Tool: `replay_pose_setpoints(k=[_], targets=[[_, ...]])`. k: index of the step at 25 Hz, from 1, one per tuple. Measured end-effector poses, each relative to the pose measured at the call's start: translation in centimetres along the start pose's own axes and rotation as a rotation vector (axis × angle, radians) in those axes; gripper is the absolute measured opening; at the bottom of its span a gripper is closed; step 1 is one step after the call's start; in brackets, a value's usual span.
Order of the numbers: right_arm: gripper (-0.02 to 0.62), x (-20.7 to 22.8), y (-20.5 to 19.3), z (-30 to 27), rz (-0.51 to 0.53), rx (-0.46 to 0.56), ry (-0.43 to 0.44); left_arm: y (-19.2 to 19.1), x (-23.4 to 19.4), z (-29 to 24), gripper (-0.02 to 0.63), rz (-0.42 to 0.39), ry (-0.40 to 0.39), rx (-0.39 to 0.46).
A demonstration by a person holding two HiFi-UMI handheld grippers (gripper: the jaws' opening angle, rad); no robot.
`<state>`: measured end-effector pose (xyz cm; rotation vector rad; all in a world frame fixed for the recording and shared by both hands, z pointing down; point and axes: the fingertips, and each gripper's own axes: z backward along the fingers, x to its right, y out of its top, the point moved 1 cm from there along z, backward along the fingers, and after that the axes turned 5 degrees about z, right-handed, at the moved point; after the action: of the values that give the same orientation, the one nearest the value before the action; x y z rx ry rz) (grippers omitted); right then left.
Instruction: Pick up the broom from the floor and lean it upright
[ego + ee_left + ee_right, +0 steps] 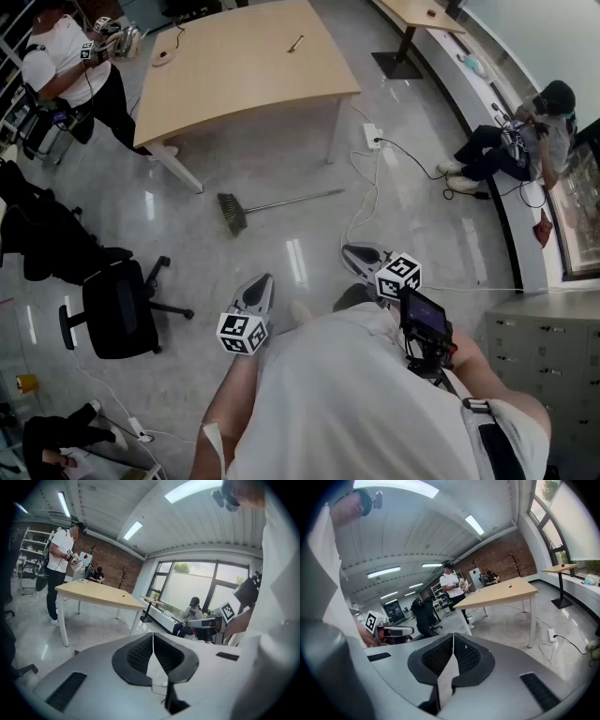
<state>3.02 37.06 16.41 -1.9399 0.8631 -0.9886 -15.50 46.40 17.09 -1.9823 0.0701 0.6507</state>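
The broom (281, 202) is lying flat on the floor (281, 150), just in front of the near edge of the wooden bench (244, 66). Its handle tip is lying near a white cable (361, 211). The left gripper (265, 279) and the right gripper (349, 249) are hovering above the floor, well apart from the broom. Both pairs of jaws are resting pressed together, pinching nothing.
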Motion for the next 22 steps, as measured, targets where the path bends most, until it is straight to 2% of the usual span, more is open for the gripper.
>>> replay_pose_setpoints(k=[10, 22], targets=[[0.018, 2.8, 2.8, -4.3, 0.020, 0.008, 0.037, 2.0, -3.2, -2.5, 0.011, -0.006, 0.044, 0.011], [0.018, 12.0, 6.7, -9.7, -0.033, 0.009, 0.094, 7.8, -5.6, -11.1, 0.011, -0.049, 0.062, -0.079]])
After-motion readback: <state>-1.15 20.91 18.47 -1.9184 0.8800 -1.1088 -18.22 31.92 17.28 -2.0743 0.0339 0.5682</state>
